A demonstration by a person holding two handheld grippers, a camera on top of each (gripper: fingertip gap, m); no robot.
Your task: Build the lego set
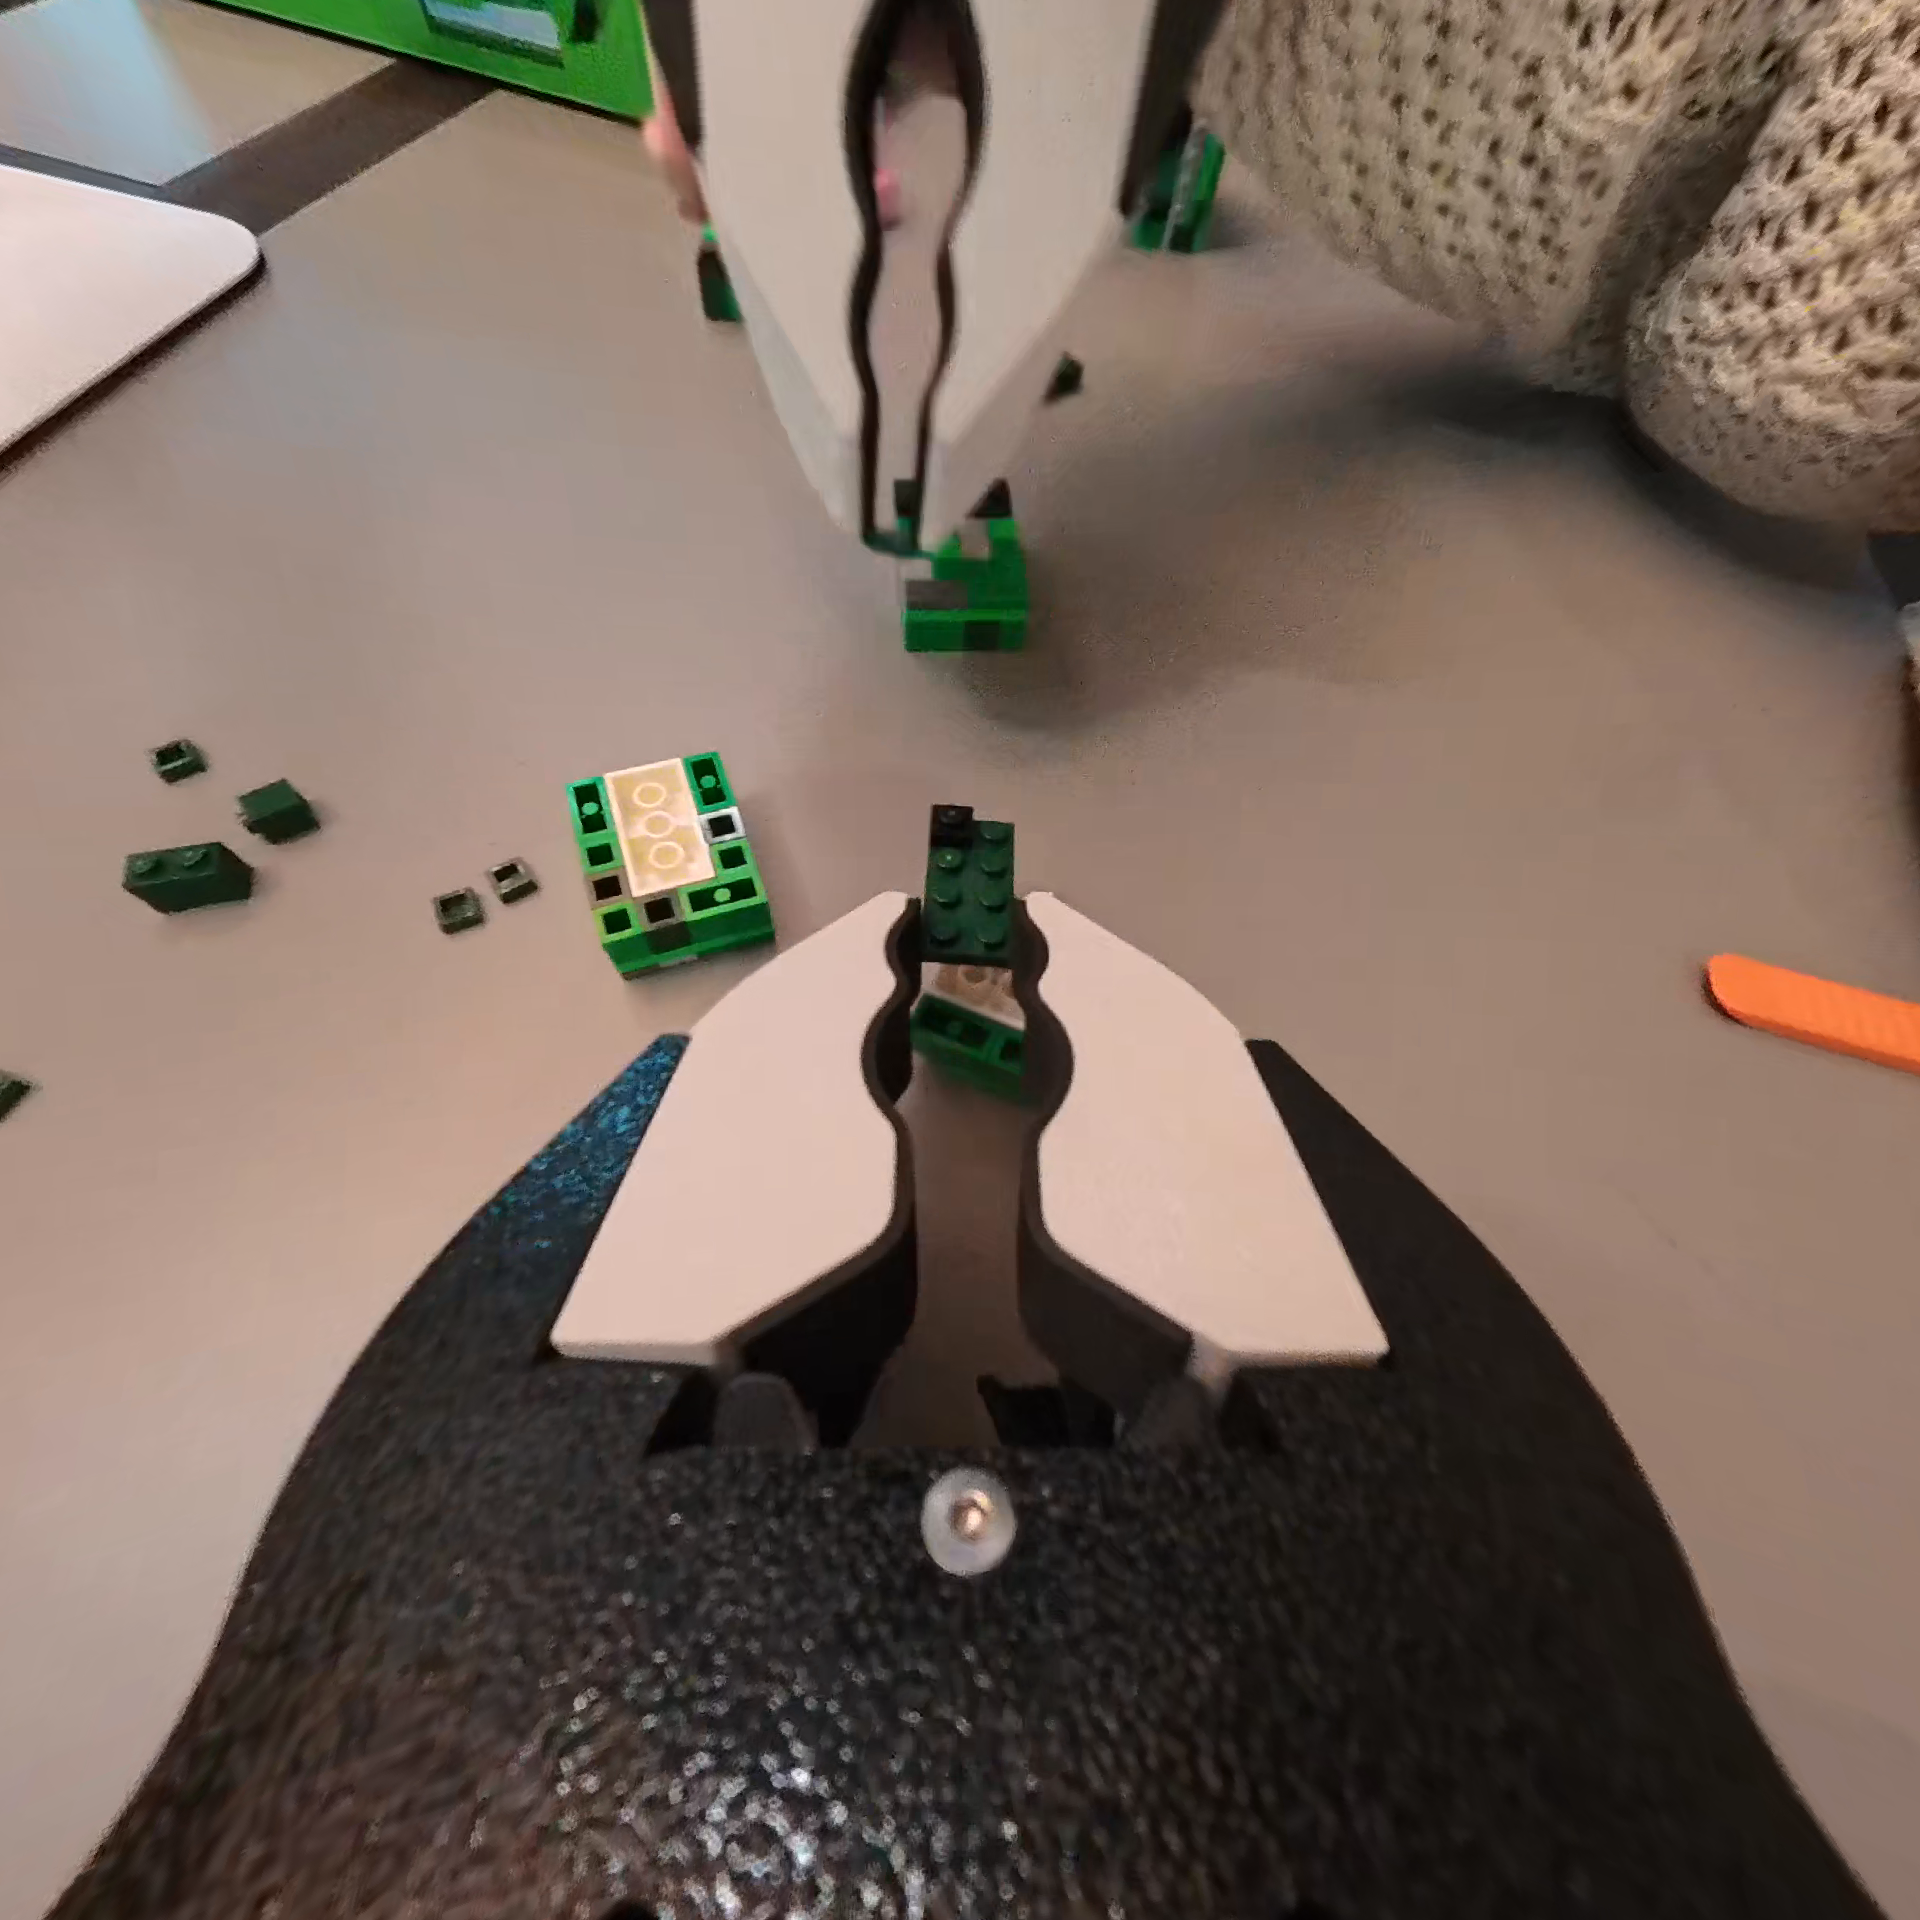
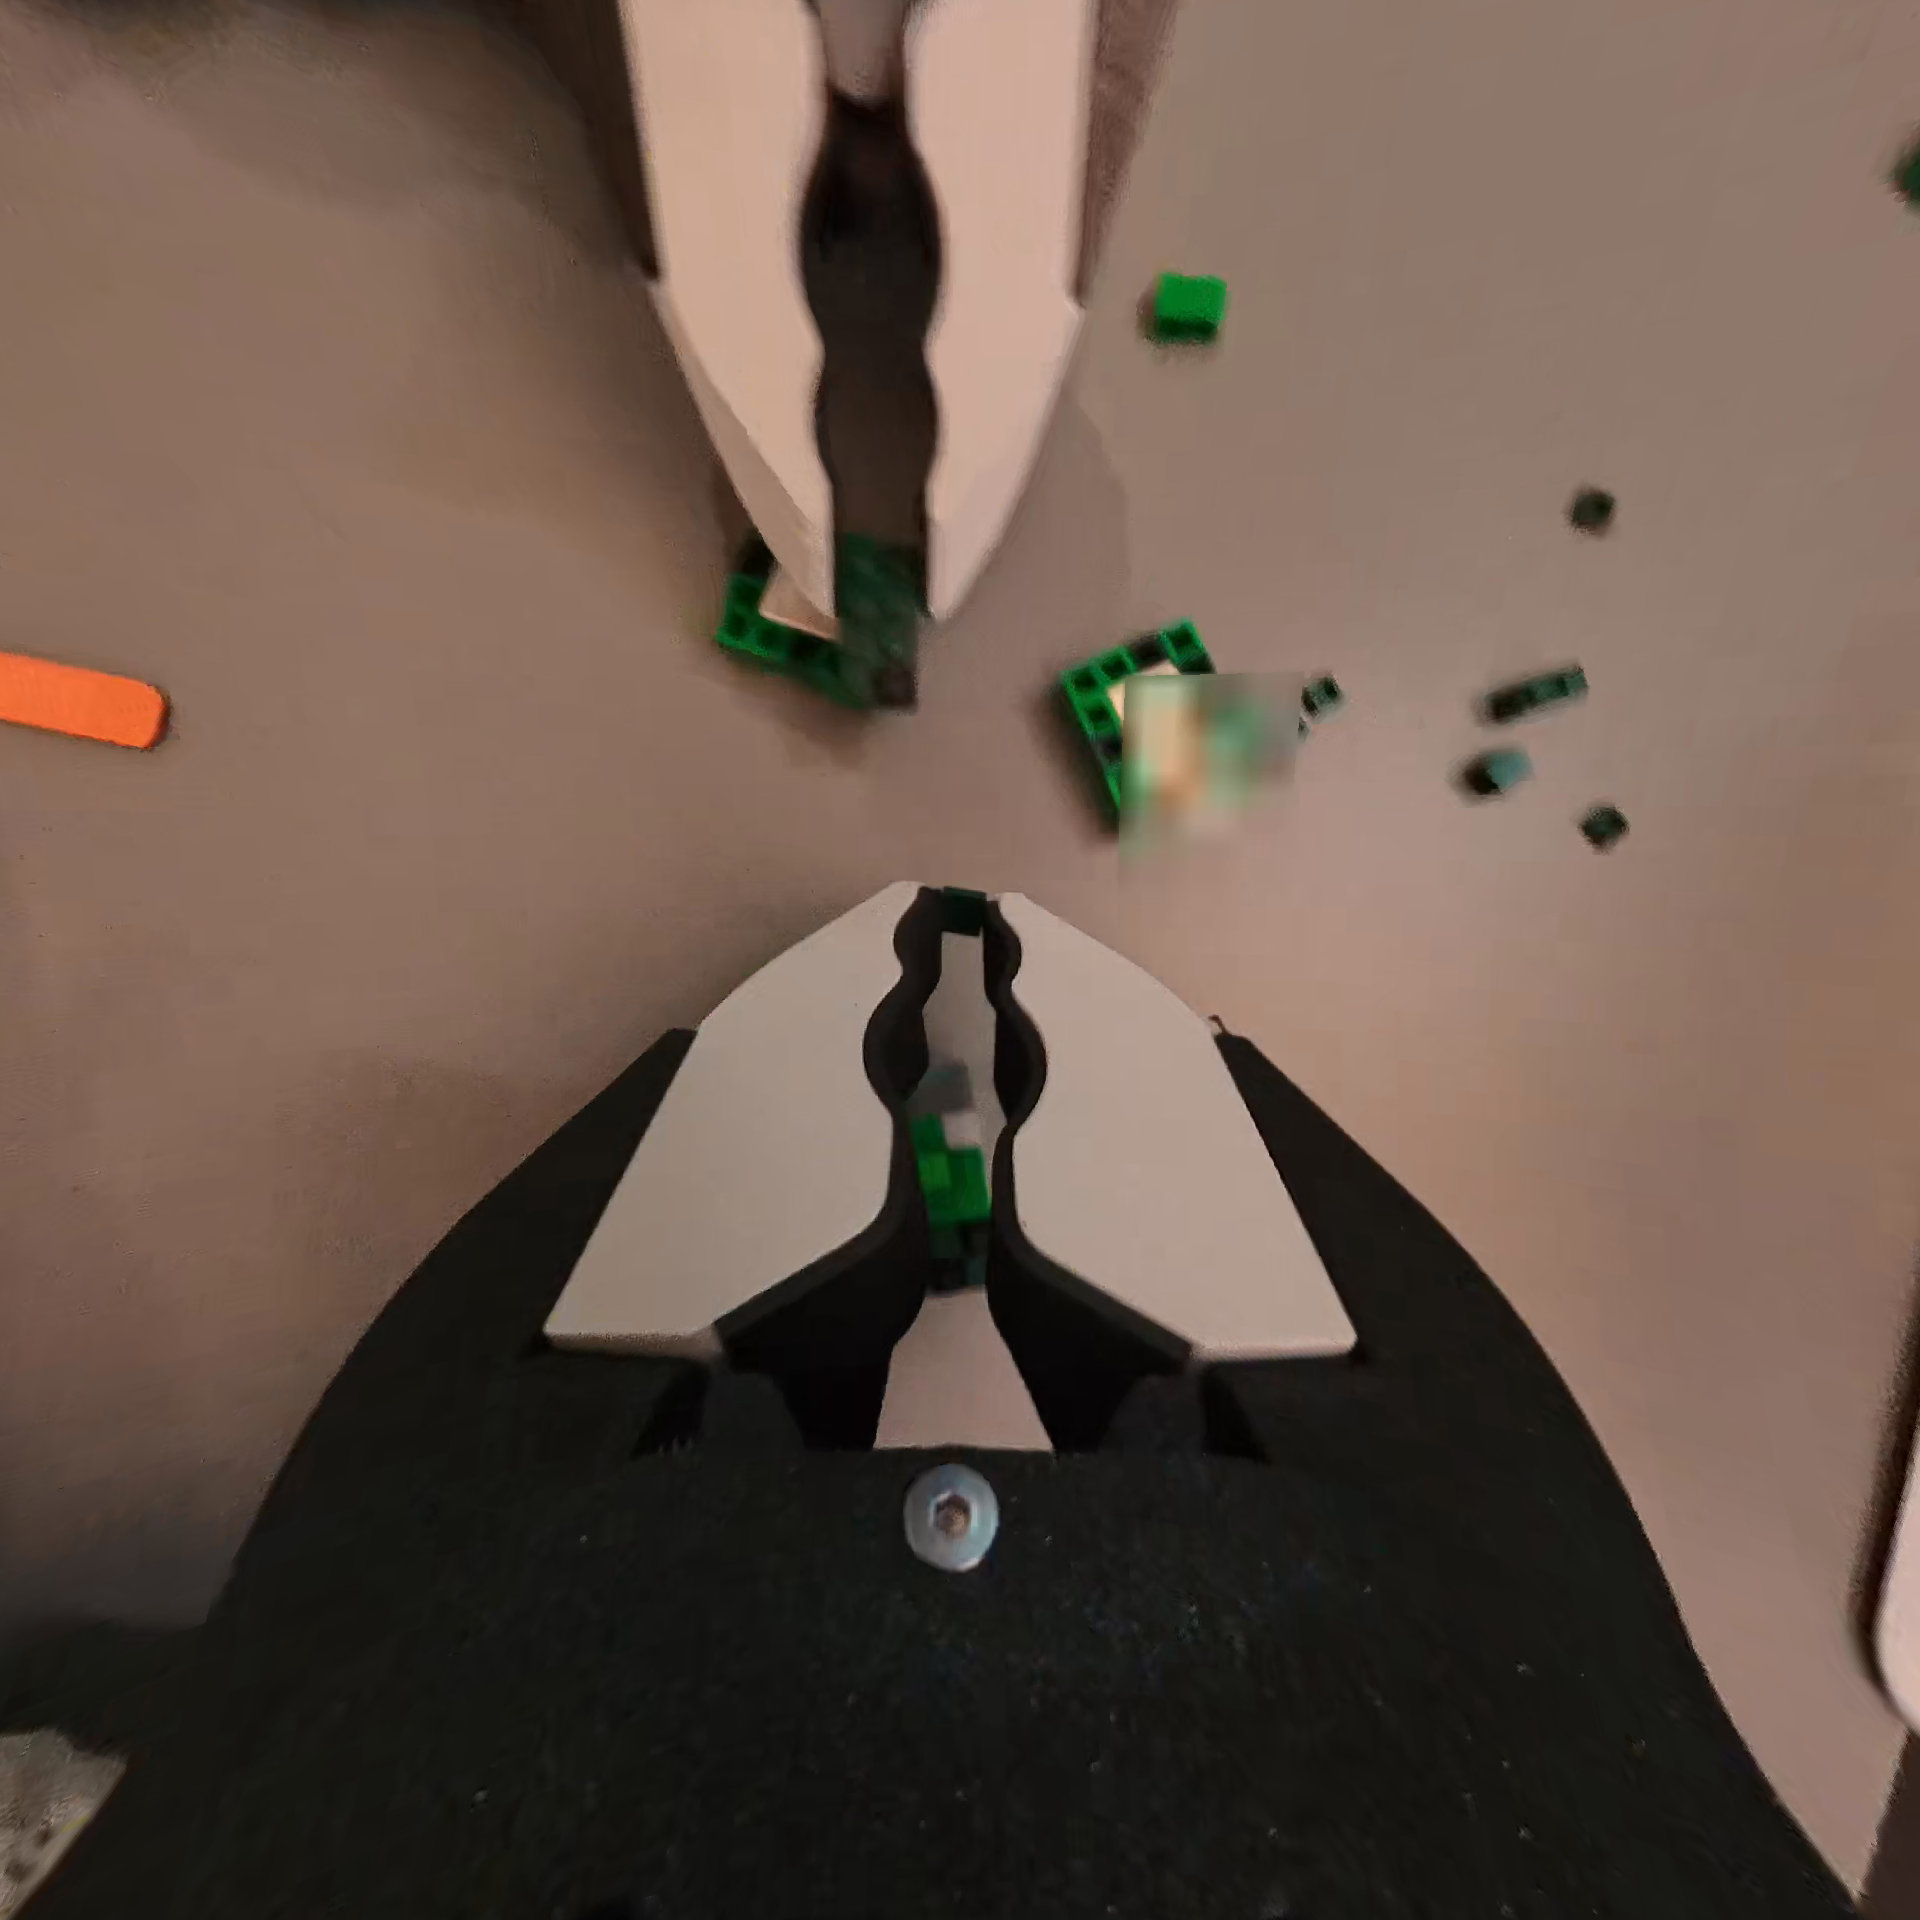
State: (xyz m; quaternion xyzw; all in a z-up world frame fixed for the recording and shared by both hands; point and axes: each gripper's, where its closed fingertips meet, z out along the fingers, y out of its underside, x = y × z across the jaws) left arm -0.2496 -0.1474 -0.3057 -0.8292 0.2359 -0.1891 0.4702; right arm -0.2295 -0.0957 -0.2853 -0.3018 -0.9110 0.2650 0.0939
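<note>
Left wrist view: left claw (image 1: 966, 914) pinching a dark green studded lego plate (image 1: 971, 894) between its white fingertips, holding it above a small bright green and white lego block (image 1: 971, 1044) sitting on the grey-brown bench (image 1: 1351, 831). Lying just left of that, a larger bright green lego assembly with a white centre plate (image 1: 665, 862), with several loose dark green lego bricks (image 1: 187, 878) scattered farther left. Pointing down from the far side, right claw (image 1: 904, 509) closing on a tiny dark green lego piece (image 1: 906, 497), directly over a green, grey and white lego stack (image 1: 971, 592) standing on the bench. Resting at the right edge, an orange flat plastic strip (image 1: 1808, 1013); filling the upper right corner, a cream knitted sleeve (image 1: 1558, 208)

Right wrist view: right claw (image 2: 961, 904) clamping the tiny dark green lego piece (image 2: 961, 906) at its very tips, the green, grey and white lego stack (image 2: 951, 1164) showing blurred through the gap between the fingers below. Facing it, left claw (image 2: 883, 592) gripping the dark green studded lego plate (image 2: 878, 597) over the small bright green and white lego block (image 2: 769, 634). Orange flat plastic strip (image 2: 78, 712) lying at the left edge, loose dark green lego bricks (image 2: 1532, 691) spreading out to the right
</note>
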